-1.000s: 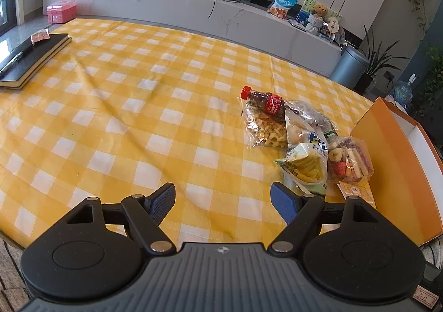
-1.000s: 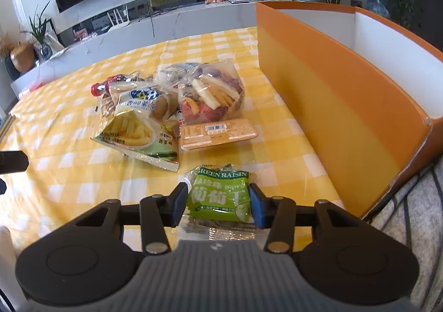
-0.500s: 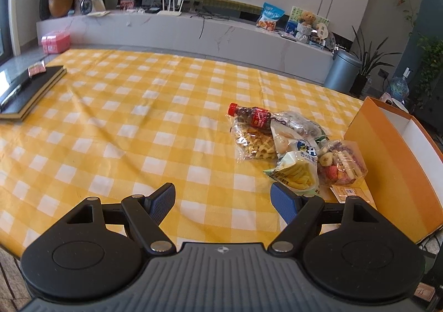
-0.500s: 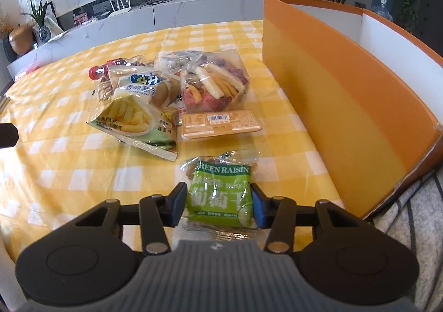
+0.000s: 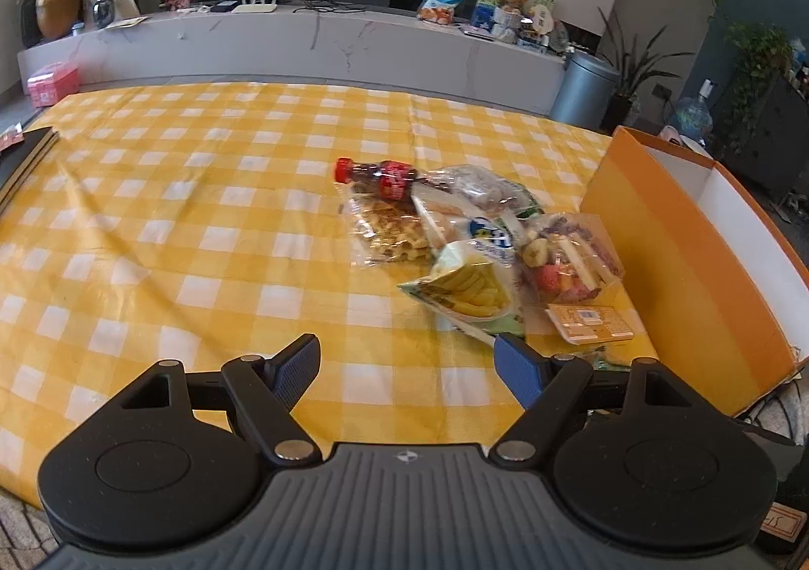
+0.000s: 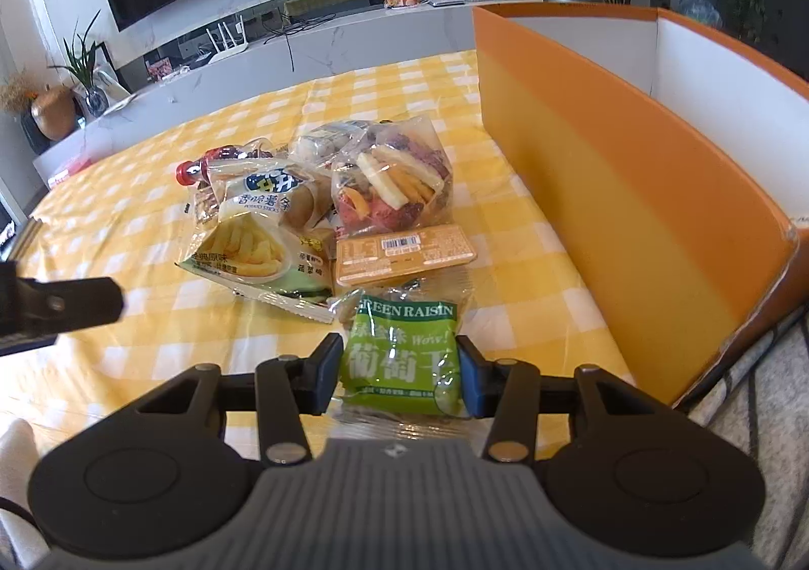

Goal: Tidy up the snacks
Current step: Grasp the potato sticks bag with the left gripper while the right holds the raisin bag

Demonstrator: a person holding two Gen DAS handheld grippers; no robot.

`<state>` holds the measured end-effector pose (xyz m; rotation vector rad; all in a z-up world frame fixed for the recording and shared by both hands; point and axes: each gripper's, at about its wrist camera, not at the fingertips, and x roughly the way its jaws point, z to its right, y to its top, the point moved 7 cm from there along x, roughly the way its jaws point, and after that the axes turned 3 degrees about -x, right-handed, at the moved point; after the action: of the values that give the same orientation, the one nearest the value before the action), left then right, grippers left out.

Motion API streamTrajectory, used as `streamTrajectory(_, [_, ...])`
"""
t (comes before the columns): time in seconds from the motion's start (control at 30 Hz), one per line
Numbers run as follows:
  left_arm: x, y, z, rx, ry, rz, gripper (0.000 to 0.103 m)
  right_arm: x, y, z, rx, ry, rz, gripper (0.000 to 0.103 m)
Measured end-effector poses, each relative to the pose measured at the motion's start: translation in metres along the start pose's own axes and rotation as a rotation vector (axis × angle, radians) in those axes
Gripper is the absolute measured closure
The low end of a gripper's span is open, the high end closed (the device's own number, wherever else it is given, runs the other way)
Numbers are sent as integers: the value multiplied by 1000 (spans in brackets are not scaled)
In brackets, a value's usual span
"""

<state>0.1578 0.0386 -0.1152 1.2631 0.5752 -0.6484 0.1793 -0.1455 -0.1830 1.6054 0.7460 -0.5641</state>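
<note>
The right gripper (image 6: 399, 375) is clamped on a green raisin pack (image 6: 402, 355), both pads pressed against the pack's sides, just above a bench (image 6: 151, 226) covered in yellow check cloth; the pack's clear lower edge trails back toward the gripper body. Directly ahead of that gripper lies a flat orange packet (image 6: 404, 254), touching the raisin pack's top edge; beyond it sits a clear bag of dried fruit (image 6: 392, 185), and ahead to the left a bag of potato sticks (image 6: 253, 241) overlaps a cola bottle (image 6: 189, 173) with a red cap. To the right of the gripper stands an open orange box (image 6: 607, 175) with a white inside, its near wall running alongside the snack pile. The left gripper (image 5: 407, 370) hovers over bare cloth with its blue pads spread wide apart and nothing between them; the snack pile lies ahead and to its right, the potato sticks (image 5: 467, 289) nearest, the waffle bag (image 5: 387, 233) and cola bottle (image 5: 379, 173) farther off, the dried fruit (image 5: 569, 256) and orange packet (image 5: 589, 322) closer to the box (image 5: 682, 266). One black finger of the left gripper (image 6: 65, 304) shows at the left edge of the right wrist view, well apart from the raisin pack.
</note>
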Motion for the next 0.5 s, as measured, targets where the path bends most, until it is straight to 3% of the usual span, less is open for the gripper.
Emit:
streamTrajectory(0.1, [0, 3, 10, 30, -31, 19, 11, 1, -1, 0, 7, 19, -16, 57])
streamTrajectory(0.23, [5, 9, 27, 161, 67, 69, 11, 6, -5, -2, 15, 41, -55, 57])
streamTrajectory(0.37, [19, 10, 36, 229, 107, 67, 11, 8, -5, 2, 42, 57, -59, 57])
streamTrajectory(0.5, [35, 10, 44, 283, 67, 61, 11, 8, -5, 4, 58, 69, -58, 57])
